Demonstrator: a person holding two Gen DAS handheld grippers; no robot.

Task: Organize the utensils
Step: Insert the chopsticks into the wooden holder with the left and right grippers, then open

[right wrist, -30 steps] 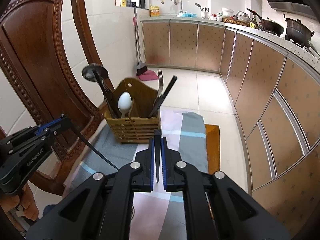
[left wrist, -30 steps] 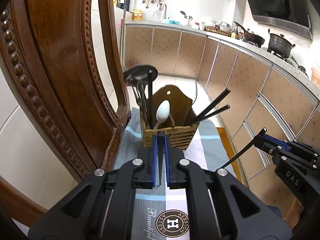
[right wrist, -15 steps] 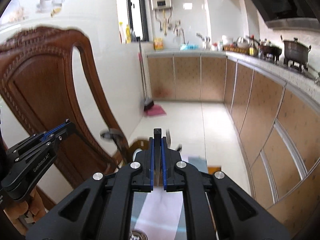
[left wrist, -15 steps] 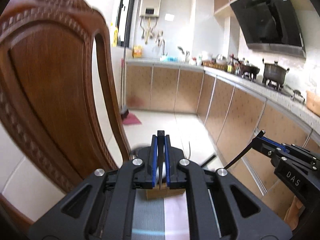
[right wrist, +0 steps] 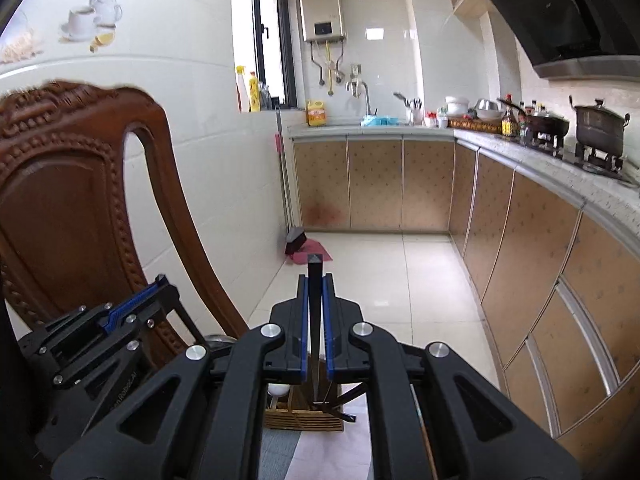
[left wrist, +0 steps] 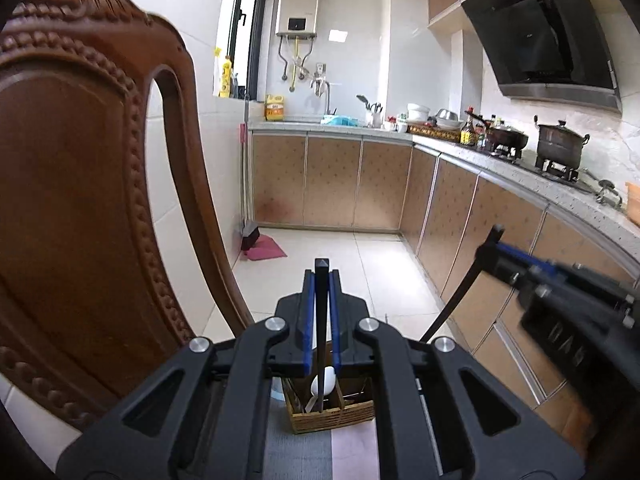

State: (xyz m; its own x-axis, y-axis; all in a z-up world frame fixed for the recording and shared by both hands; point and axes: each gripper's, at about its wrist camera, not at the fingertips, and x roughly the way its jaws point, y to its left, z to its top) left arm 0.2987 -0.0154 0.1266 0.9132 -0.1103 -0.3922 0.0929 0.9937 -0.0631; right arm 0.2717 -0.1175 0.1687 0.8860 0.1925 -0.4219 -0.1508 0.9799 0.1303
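My left gripper (left wrist: pixel 321 280) is shut on a black chopstick (left wrist: pixel 321 320) that stands upright, its lower end down in the wooden utensil holder (left wrist: pixel 332 416), beside a white spoon (left wrist: pixel 322 380). My right gripper (right wrist: pixel 315 280) is shut on another black chopstick (right wrist: pixel 315 320), held upright with its lower end in the same holder (right wrist: pixel 304 414). The right gripper also shows at the right of the left wrist view (left wrist: pixel 560 292), and the left gripper at the lower left of the right wrist view (right wrist: pixel 120 320). The holder is mostly hidden behind the fingers.
A carved wooden chair back (left wrist: pixel 80 200) rises close on the left. The holder stands on a striped cloth (left wrist: pixel 296 452). Kitchen cabinets (right wrist: pixel 540 240) and a counter with pots run along the right. A broom (right wrist: pixel 294 240) leans at the far wall.
Both grippers have tilted up and moved over the holder, each with its chopstick turned upright. The holder has dropped from the middle of the views to under the fingers.
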